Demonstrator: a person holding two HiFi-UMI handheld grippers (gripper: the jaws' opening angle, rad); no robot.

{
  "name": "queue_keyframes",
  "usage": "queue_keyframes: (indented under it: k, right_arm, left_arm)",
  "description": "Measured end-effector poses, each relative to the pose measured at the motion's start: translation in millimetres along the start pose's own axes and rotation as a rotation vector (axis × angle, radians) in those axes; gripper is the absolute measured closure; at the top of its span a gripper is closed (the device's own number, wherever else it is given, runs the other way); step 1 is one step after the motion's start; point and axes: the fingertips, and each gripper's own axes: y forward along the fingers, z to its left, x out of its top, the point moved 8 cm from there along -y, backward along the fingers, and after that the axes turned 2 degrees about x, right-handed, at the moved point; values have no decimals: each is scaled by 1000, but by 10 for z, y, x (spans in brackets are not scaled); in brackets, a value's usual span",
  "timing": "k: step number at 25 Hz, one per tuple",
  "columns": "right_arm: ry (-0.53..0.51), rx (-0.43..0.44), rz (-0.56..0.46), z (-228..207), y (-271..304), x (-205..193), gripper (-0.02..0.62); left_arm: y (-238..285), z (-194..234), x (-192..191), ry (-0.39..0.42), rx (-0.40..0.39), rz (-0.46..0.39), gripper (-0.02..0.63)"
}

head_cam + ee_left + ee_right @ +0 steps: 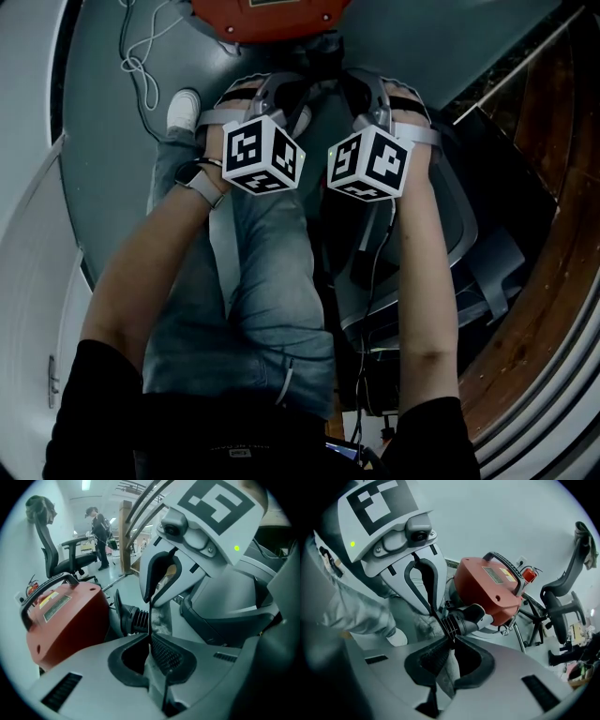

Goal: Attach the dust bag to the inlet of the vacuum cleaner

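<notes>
Just in front of the red vacuum cleaner, at its ribbed black inlet, both grippers meet tip to tip. Left gripper: jaws closed, pinching the grey cloth of the dust bag, and cloth runs down between the pads. Right gripper: jaws also closed on the same bag, with fabric trapped in the gap. The bag hangs between the two tools, on the near side of the vacuum and touching or almost touching the inlet's ribbed collar. Cannot tell if it is seated on the inlet. Head view: the vacuum is at the top edge, with the two marker cubes side by side just below it and both forearms reaching toward it. A white shoe sits left of the vacuum, and a cable loops on the floor beside it. There is a wristwatch on the left wrist. An office chair stands beyond the vacuum. A person stands far behind it.
</notes>
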Motion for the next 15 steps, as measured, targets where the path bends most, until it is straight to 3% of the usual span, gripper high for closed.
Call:
queue_keyframes:
  k: [4, 11, 15]
  right_arm:
    - [-52, -4, -16, 25, -16, 46, 552]
    - [89, -33, 0, 29, -47, -115, 552]
    - [37, -38, 1, -27, -37, 42, 552]
  left_arm:
    - [-31, -9, -22, -11, 1, 25, 581]
    - [-30, 69, 180, 148, 40, 42, 581]
    - [-41, 63, 51, 62, 58, 43, 581]
